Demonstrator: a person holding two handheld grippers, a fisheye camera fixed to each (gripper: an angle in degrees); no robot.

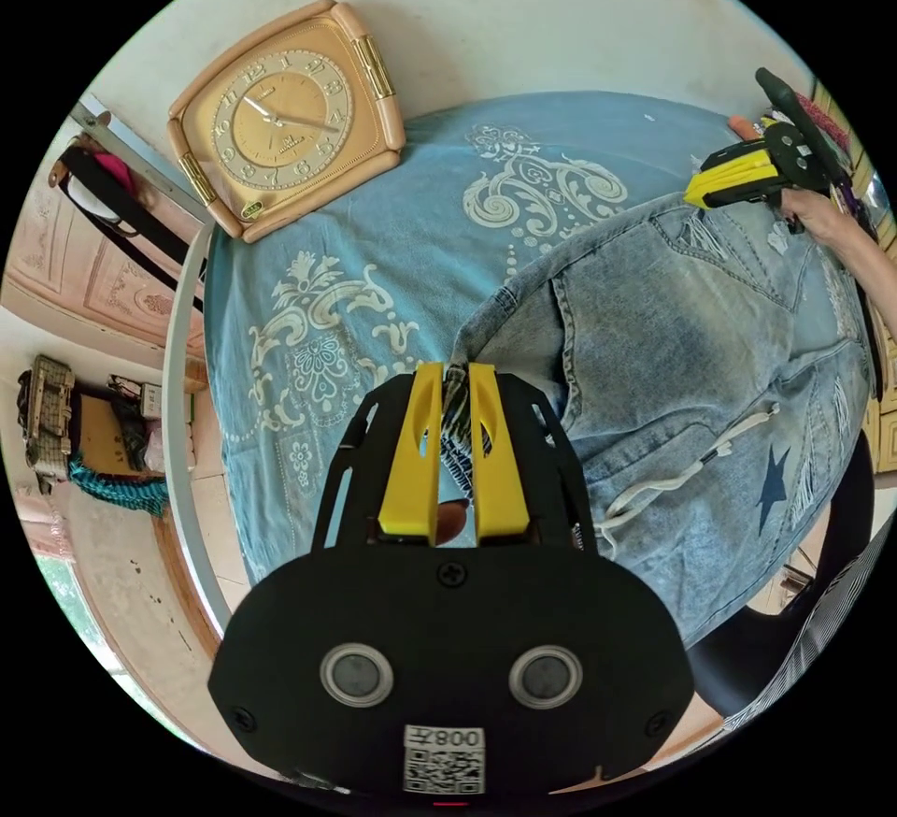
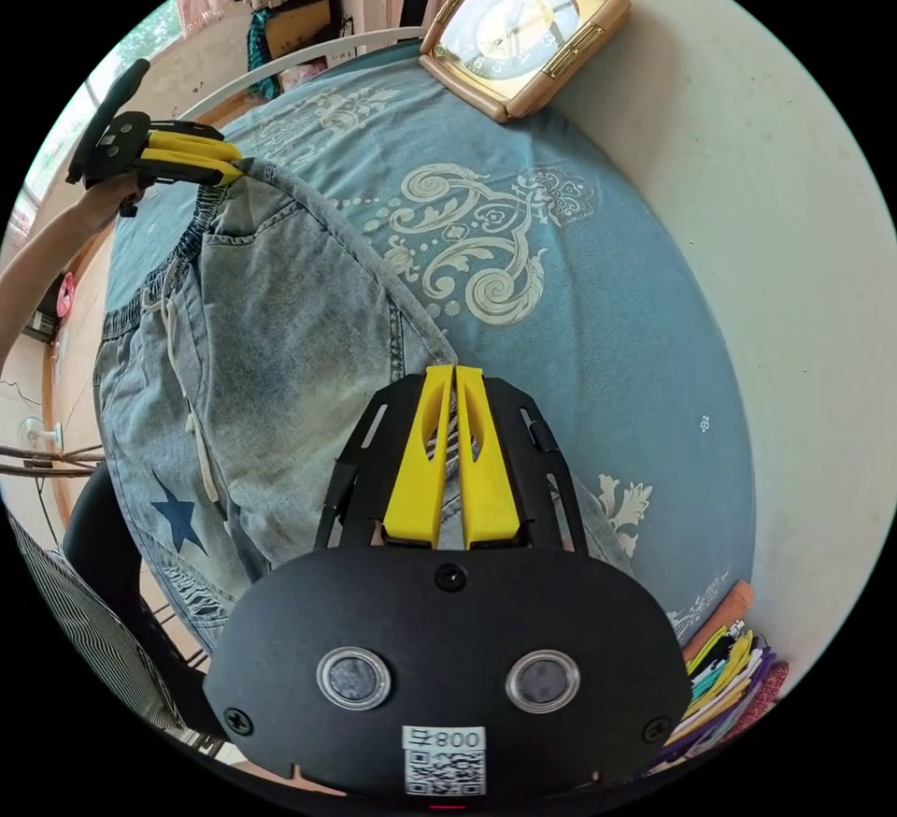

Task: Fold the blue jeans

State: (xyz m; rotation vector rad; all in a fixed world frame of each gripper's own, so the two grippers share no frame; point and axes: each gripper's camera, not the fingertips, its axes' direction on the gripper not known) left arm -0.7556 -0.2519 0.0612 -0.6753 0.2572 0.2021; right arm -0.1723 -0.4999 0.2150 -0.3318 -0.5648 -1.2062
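Note:
Light blue jeans (image 1: 673, 340) with a white drawstring and a dark star patch lie on a round table, hanging over its near edge. My left gripper (image 1: 456, 378) is shut on the waistband corner. In the right gripper view the jeans (image 2: 271, 312) spread to the left, and my right gripper (image 2: 454, 376) is shut on their far edge. The other gripper shows in each view: the right one (image 1: 701, 191) at the jeans' far side, the left one (image 2: 234, 170) pinching the waistband.
A blue patterned tablecloth (image 1: 374, 275) covers the table. A peach-coloured wall clock (image 1: 285, 121) lies at the table's back edge against the pale wall. A stack of coloured items (image 2: 729, 677) sits at one rim. A black chair (image 1: 794, 611) and striped cloth are below the table.

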